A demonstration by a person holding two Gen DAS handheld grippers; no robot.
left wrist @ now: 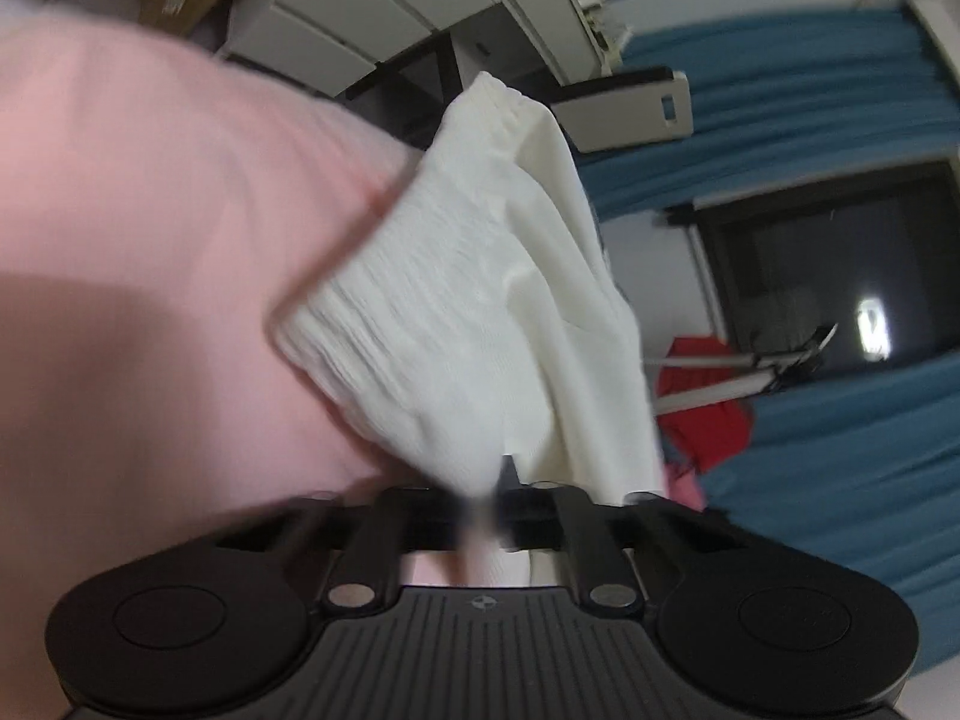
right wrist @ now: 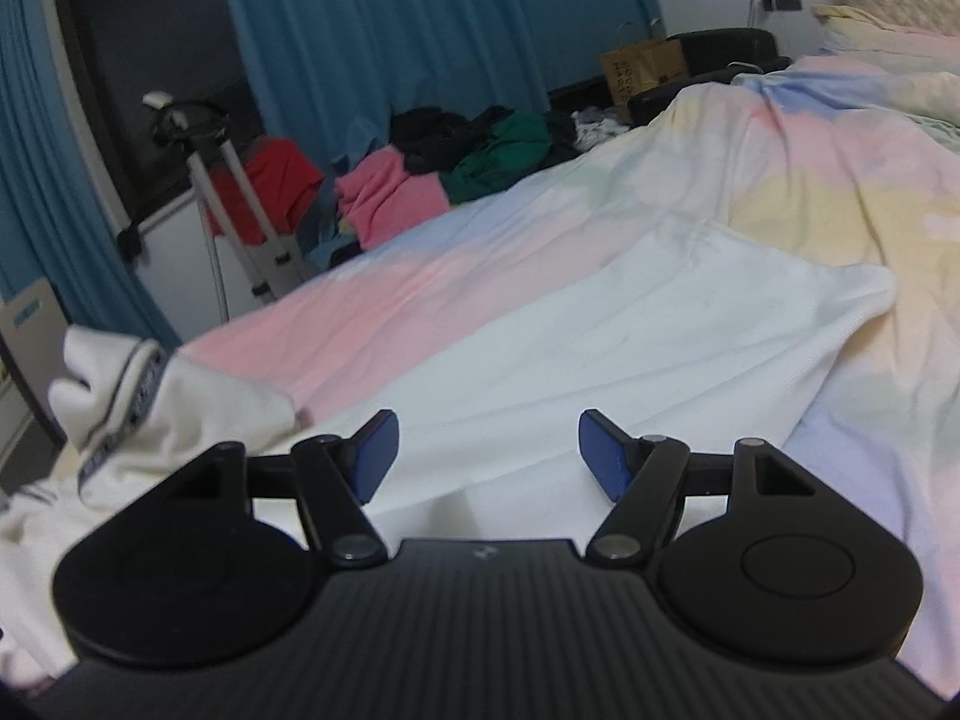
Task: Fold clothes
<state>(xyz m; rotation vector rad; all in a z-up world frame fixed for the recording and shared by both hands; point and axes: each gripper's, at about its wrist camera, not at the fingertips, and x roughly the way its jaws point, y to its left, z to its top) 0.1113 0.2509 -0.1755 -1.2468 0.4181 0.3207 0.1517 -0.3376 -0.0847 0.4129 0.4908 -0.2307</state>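
Observation:
A white garment [left wrist: 480, 312] hangs from my left gripper [left wrist: 486, 510], which is shut on its edge; the view is tilted and the cloth's gathered hem points up toward the room. In the right wrist view the same white garment [right wrist: 600, 360] lies spread flat on the pastel bedsheet [right wrist: 810, 180], with its collar and striped trim [right wrist: 129, 396] lifted at the left. My right gripper [right wrist: 486, 456] is open and empty, its blue pads [right wrist: 375, 450] just above the garment's near edge.
A pile of pink, green, black and red clothes [right wrist: 420, 174] lies at the bed's far side. A tripod [right wrist: 240, 198] stands by blue curtains [right wrist: 390, 30] and a dark window [left wrist: 828, 276]. A cardboard box [right wrist: 645, 69] sits far right.

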